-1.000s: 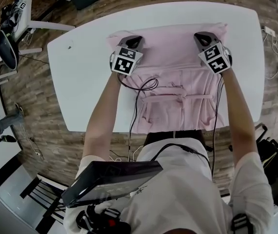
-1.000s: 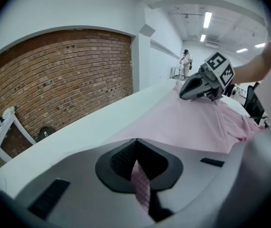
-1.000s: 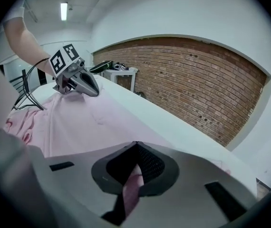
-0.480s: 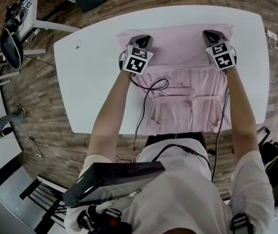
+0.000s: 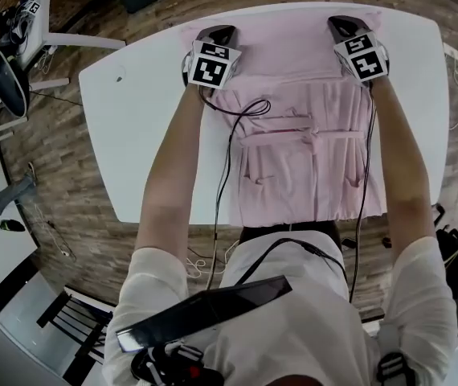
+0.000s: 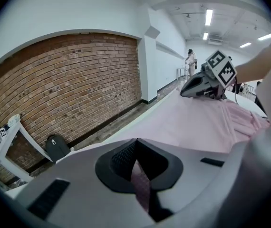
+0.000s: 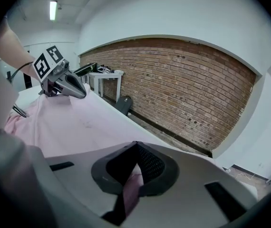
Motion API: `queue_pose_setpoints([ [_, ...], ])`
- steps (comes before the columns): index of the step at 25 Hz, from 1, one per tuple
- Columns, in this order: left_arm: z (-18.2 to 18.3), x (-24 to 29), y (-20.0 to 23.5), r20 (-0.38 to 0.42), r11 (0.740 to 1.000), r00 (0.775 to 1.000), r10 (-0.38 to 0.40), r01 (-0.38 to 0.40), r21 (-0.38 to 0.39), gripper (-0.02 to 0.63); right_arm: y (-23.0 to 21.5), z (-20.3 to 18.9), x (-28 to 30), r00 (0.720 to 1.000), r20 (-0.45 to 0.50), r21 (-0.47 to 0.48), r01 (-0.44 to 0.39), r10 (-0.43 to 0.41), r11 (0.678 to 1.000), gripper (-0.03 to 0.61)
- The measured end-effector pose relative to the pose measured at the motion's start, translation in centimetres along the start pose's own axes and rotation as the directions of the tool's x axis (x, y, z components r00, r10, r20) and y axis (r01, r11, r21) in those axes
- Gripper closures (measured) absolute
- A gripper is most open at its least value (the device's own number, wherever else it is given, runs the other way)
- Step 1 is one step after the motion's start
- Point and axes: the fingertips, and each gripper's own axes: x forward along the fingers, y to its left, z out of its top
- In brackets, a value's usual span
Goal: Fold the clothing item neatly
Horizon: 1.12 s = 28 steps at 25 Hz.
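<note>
at the far edge of the white oval table (image 5: 132, 127): both tools sit well apart, noses angled down.
left gripper (image 5: 215, 32): jaws closed tight, with a thin pinch of pink cloth nipped between the pads.
right gripper (image 5: 343, 24): the same, jaws clamped on a pinch of cloth at the other corner.
pale pink pleated fabric garment with a tie belt (image 5: 297, 151): lies lengthwise on the table, its held edge at the far side and its hem reaching the near edge.
thin black cable (image 5: 227, 159): trails from the left gripper across the garment's left side.
just changed: both grippers have drawn the held edge away from the person, so the garment lies longer and flatter than a second ago.
meaning for the task: this looks like stretching and smoothing ahead of a fold; no lengthwise fold shows yet.
</note>
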Motion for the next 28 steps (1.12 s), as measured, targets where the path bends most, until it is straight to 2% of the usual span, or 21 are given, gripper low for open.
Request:
queue_pose_setpoints([
  [13,0.6,0.4,1.0,0.024,1.000,0.999,0.023,-0.023,0.009,0.612,-0.5,0.8,0.6,1.000,0.007,0.005,0.008,-0.008,1.000,0.575],
  [15,0.5,0.0,1.4,0.033,0.998,0.998,0.052,-0.053,0.031,0.611,-0.4,0.7,0.9,1.000,0.003,0.016,0.010,-0.010,1.000,0.575],
  [18,0.9,-1.5,2.4,0.066,0.990,0.989,0.134,-0.137,0.035,0.609,0.0,0.9,0.2,1.000,0.022,0.025,-0.006,0.005,1.000,0.574],
  [19,1.4,-2.3,2.5,0.076,0.989,0.987,0.139,-0.142,0.031,0.588,0.0,1.1,-0.5,0.999,0.040,0.031,-0.007,0.006,0.999,0.574],
  [23,2.5,-7.0,0.5,0.125,0.997,0.989,0.078,-0.081,0.018,0.575,1.1,1.1,-4.4,0.996,0.091,0.075,-0.007,0.000,0.997,0.574],
  [28,2.5,-12.9,-3.2,0.213,0.999,0.977,0.016,-0.005,-0.051,0.577,5.1,2.7,-11.7,0.985,0.175,0.113,-0.025,0.005,0.993,0.574],
])
